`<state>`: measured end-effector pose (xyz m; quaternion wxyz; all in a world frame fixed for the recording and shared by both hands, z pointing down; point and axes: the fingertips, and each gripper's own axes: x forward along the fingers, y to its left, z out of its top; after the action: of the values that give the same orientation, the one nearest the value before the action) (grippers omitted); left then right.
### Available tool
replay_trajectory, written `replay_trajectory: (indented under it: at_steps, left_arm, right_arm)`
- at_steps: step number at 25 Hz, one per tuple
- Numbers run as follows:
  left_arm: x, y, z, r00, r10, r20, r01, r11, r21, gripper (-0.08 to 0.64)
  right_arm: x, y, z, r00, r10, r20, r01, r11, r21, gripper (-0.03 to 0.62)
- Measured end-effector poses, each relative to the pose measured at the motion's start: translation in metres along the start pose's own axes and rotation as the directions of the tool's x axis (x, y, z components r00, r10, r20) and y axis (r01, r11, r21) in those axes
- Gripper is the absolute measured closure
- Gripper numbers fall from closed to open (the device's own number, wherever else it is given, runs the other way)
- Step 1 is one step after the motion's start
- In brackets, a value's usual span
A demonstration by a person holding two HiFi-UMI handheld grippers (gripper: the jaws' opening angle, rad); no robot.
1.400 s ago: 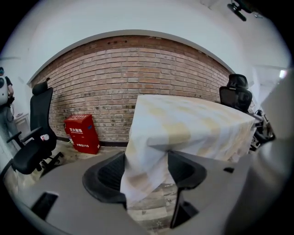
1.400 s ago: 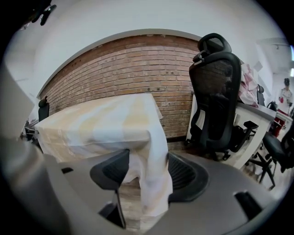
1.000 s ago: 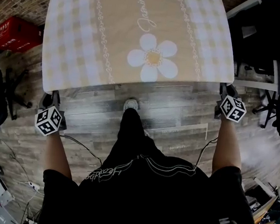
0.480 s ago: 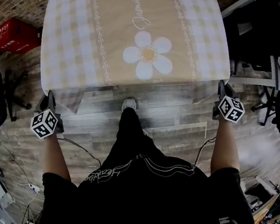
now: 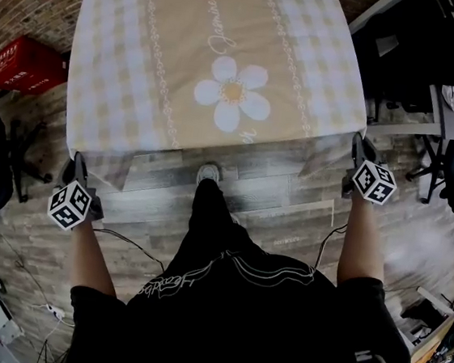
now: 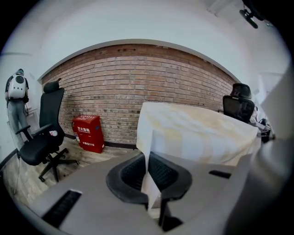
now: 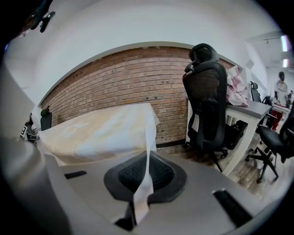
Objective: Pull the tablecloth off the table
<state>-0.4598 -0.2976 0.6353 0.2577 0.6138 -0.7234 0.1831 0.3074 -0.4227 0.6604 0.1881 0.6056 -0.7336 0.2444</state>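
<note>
Now held low and wide, left claw (image 5: 78,165) and right claw (image 5: 358,144) pinch tablecloth (image 5: 225,54) corners.

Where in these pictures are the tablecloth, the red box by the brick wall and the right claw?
tablecloth (image 5: 232,93), head view: on the white flower printed at its middle.
red box (image 6: 87,133), left gripper view: on its front face.
right claw (image 7: 146,172), right gripper view: between its shut jaws, where the cloth is pinched.

Far edge of tablecloth (image 5: 224,62) cropped
</note>
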Motion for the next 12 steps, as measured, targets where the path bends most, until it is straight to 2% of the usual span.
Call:
replay_trajectory:
  at_steps: [12]
  left_arm:
    - [-0.046,-0.011,0.049,0.996,-0.015,0.092,0.015,1.000,0.003,0.549]
  right_arm:
    - [-0.041,0.013,0.038,0.996,0.036,0.080,-0.037,0.999,0.010,0.595]
